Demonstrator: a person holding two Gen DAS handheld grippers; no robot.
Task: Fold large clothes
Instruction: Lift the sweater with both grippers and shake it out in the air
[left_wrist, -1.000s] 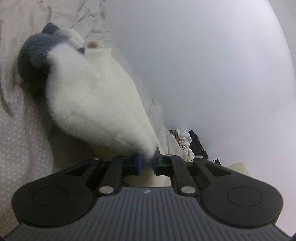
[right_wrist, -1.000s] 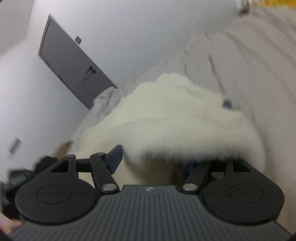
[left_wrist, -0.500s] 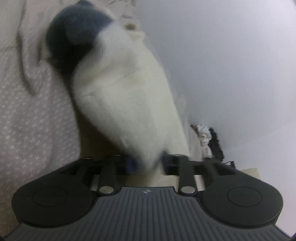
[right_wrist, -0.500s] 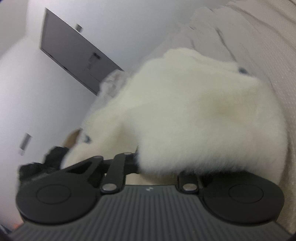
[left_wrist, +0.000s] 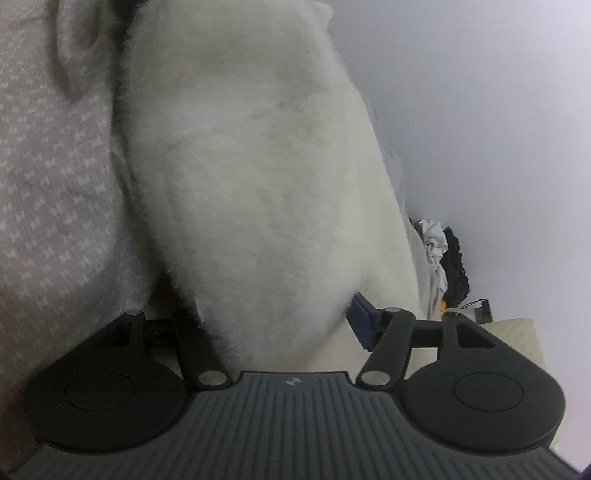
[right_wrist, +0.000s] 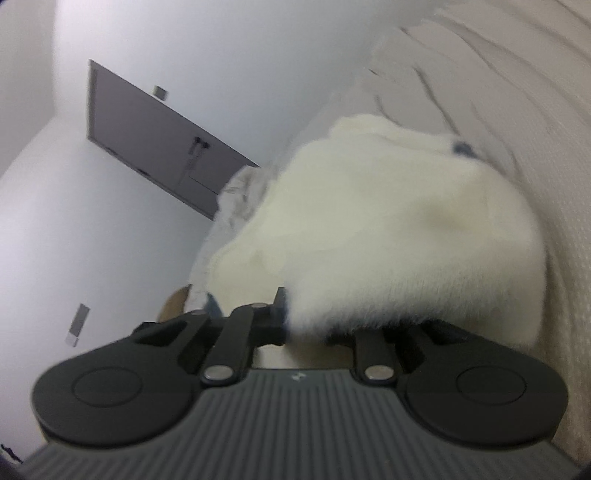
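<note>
The left claw (left_wrist: 273, 317) has just been opening, fluffy white fleece garment (left_wrist: 258, 166) loose between its jaws. The right claw (right_wrist: 332, 325) pinches the fleece on the bed (left_wrist: 48, 166).

Patterned grey bedspread (left_wrist: 48, 177), clothes pile (left_wrist: 445, 258), grey door (right_wrist: 155, 162), white wall (left_wrist: 480, 110)

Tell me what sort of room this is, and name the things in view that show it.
Most likely a bedroom. A patterned bedspread covers a wide soft surface under the fluffy white garment, a plain grey door is set in a bare white wall, and a small heap of other clothes lies by the wall.
</note>
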